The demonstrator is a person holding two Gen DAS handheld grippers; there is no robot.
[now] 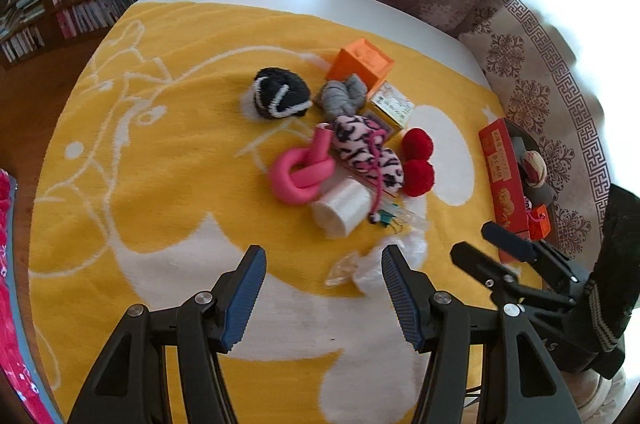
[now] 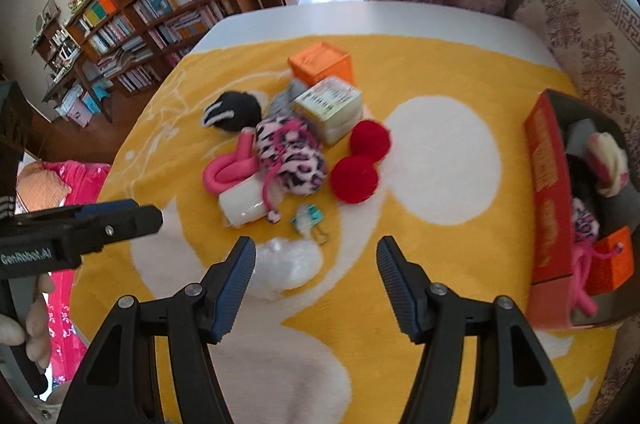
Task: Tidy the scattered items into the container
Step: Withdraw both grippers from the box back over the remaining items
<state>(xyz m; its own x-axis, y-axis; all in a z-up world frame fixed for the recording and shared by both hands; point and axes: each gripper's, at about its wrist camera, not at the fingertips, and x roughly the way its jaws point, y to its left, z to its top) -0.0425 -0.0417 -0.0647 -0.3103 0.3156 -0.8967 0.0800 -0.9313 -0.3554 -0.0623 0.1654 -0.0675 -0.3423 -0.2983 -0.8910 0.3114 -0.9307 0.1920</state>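
While both claws hang apart and empty over the yellow towel, I see the clutter piled mid-table.
Left gripper, right gripper: nothing between jaws. Only right wrist shows inside the red container at the towel's right edge; left wrist shows its side.

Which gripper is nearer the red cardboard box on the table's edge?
Right. The right gripper hangs open just beside the red cardboard box; the left gripper, also open, sits farther off across the yellow blanket.
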